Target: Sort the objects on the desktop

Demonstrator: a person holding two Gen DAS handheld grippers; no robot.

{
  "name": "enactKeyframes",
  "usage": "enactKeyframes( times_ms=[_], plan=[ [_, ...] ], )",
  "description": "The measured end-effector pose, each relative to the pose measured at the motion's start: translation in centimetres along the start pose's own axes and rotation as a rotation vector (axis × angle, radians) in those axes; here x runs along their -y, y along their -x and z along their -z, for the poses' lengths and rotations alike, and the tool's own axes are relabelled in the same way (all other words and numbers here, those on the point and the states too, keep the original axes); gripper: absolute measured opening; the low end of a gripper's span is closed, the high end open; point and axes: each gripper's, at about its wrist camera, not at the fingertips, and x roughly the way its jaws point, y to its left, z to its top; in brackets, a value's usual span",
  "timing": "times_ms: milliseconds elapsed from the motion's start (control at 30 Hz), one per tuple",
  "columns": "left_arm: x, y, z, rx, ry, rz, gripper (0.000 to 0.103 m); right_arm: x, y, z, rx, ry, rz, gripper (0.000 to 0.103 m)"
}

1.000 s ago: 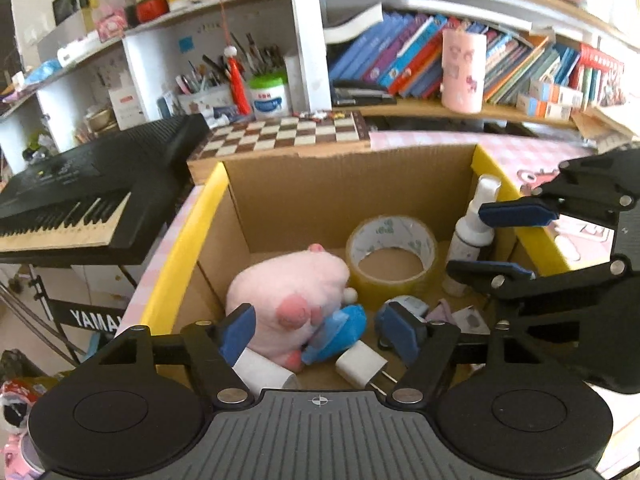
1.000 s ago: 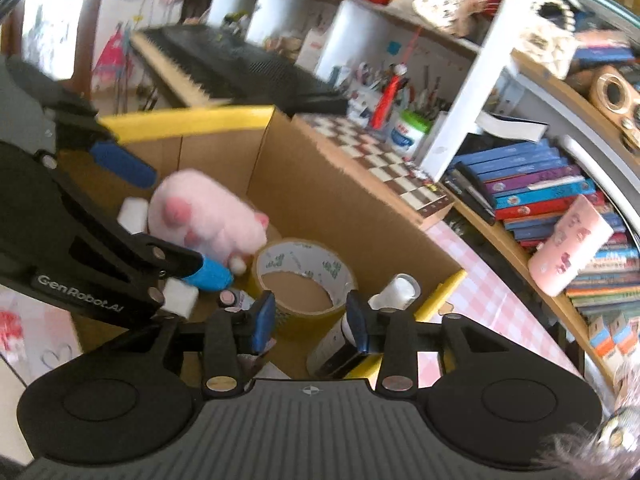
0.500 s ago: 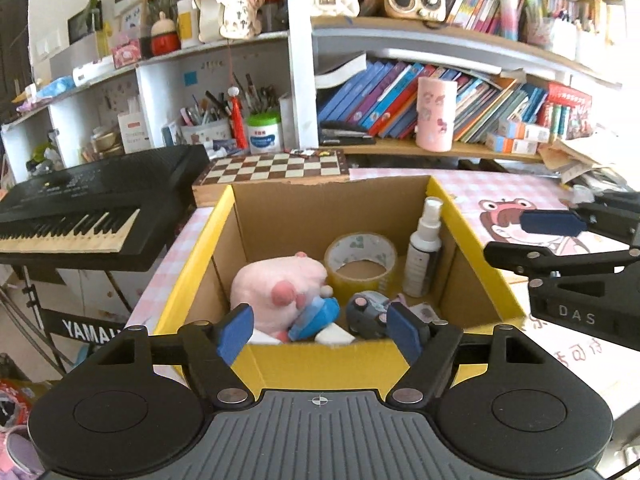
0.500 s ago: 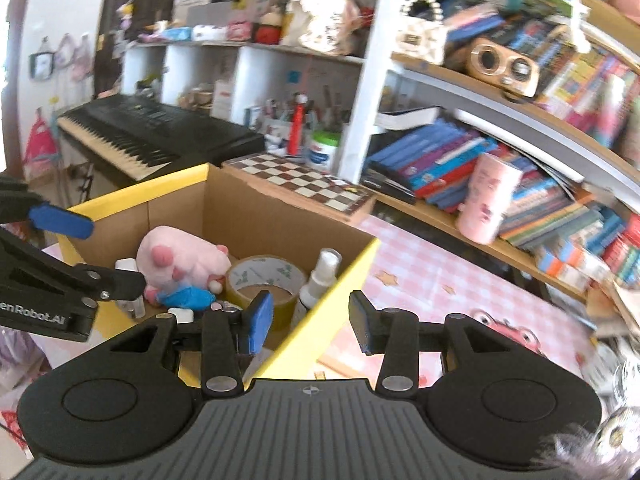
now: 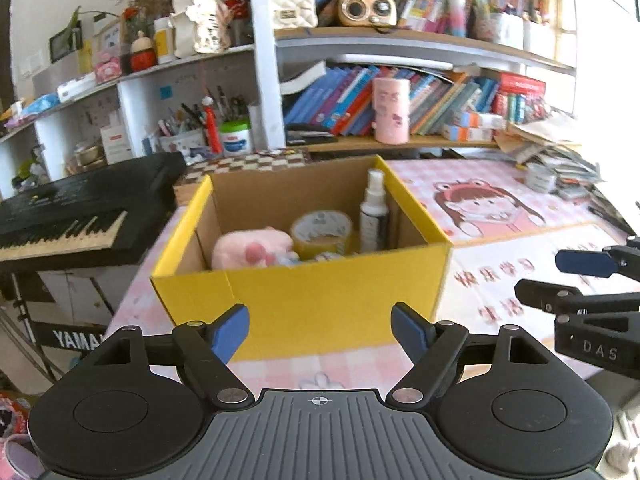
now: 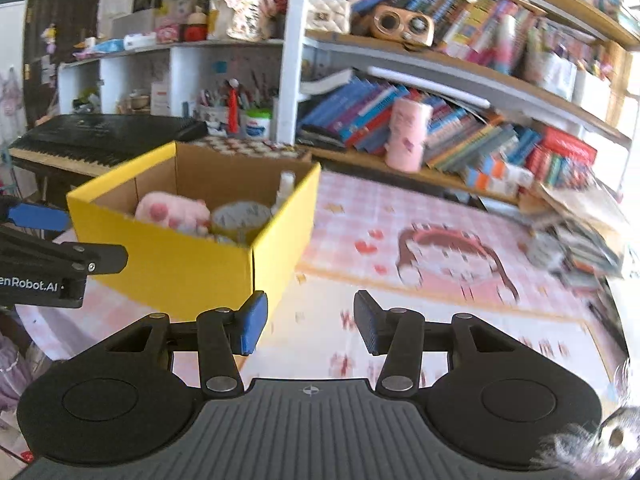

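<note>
On desk: yellow cardboard box [image 5: 304,300] holding pink plush [image 5: 250,248], tape roll [image 5: 322,232]; both grippers apart, empty.

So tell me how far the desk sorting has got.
Done: the yellow box already holds a pink plush toy, a roll of tape and a spray bottle. In hand: nothing; the left hand-held gripper and right hand-held gripper are both open and empty, in front of the box. Left: a small roll and stacked papers sit at the mat's far right edge.
</note>
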Motion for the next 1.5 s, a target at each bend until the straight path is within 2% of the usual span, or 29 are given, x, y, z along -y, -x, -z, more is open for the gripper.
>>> enactKeyframes(
  times_ms=[167, 267, 333, 433, 667, 1067, 1500],
  plan=[
    [0.7, 1.0, 1.7, -0.019, 0.020, 0.031, 0.080, -0.6, 2.1, 2.2, -0.037, -0.036, 0.045, 0.046],
    [1.3, 1.5, 2.7, -0.033, 0.027, 0.046, 0.081, -0.7, 3.1, 3.3, -0.061, -0.072, 0.068, 0.050],
    [1.6, 1.7, 3.2, -0.037, 0.014, 0.046, 0.085, -0.8, 3.5, 3.9, -0.075, -0.100, 0.078, 0.051],
    [1.7, 2.0, 3.7, -0.032, 0.001, 0.037, 0.086, -0.6, 3.8, 4.6, -0.091, -0.140, 0.114, 0.052],
    [1.2, 2.3, 4.7, -0.043, 0.047, 0.017, 0.086, 0.7, 4.7, 5.2, -0.091, -0.193, 0.186, 0.053],
    [1.3, 1.7, 5.7, -0.105, 0.058, -0.009, 0.086, 1.0, 5.4, 6.2, -0.135, -0.179, 0.170, 0.068],
    [1.6, 1.5, 5.6, -0.115, 0.061, 0.004, 0.088, 1.0, 4.9, 6.3, -0.158, -0.164, 0.142, 0.074]
  ],
)
